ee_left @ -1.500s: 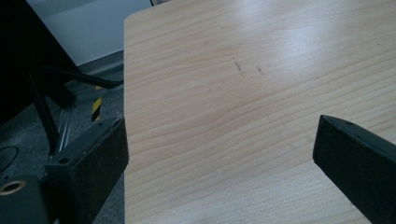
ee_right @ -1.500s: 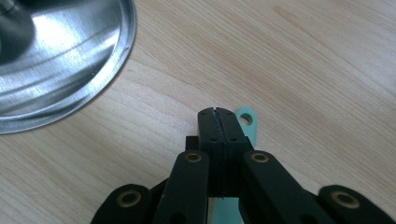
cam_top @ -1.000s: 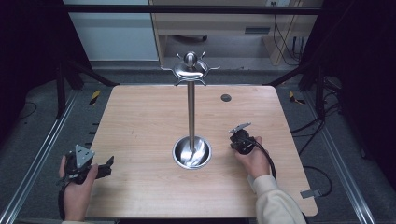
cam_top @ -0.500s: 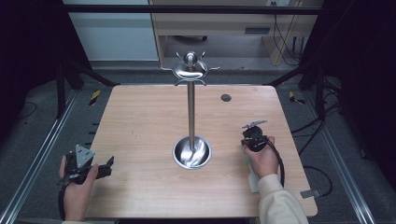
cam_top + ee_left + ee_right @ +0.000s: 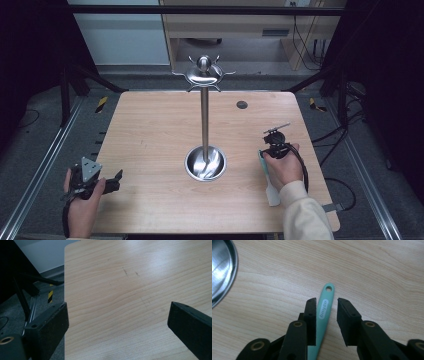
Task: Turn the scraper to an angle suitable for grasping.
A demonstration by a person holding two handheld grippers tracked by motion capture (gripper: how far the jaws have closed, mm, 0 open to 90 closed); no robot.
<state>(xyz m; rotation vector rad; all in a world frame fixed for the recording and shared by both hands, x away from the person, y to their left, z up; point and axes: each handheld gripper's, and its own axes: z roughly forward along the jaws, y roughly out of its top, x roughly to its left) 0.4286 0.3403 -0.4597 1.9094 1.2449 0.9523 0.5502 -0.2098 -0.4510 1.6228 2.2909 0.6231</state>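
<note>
Slippage is my main worry. My right gripper (image 5: pixel 326 301) has just been opening its jaws, and they now stand narrowly apart astride the handle of the teal spatula (image 5: pixel 323 312). The handle sits close against one pad with a clear gap to the other, so neither pad presses on it. If I close from here, I judge the nearer pad would push the handle sideways before the far one arrives. The spatula could then skid or twist on the table (image 5: pixel 150 130), and the grip would end up crooked.

The pads also sit low on the handle, short of the hole (image 5: pixel 328 288) at its tip. If that hole is meant for a hook on the stand (image 5: pixel 204 115), a skewed hold would leave it badly aimed. A wide swing toward the post could also knock the steel base (image 5: pixel 205 163).

The spatula lies flat on the table's right side. Its handle points away from me and its pale blade end sits under my right hand (image 5: pixel 282 167). That hand hangs low over it, wrist bent, with the gripper tipped forward and down.

My left hand (image 5: pixel 82 210) rests at the near left edge. The left gripper (image 5: pixel 117 315) is there with its jaws wide, nothing between them, aimed across bare wood.
</note>
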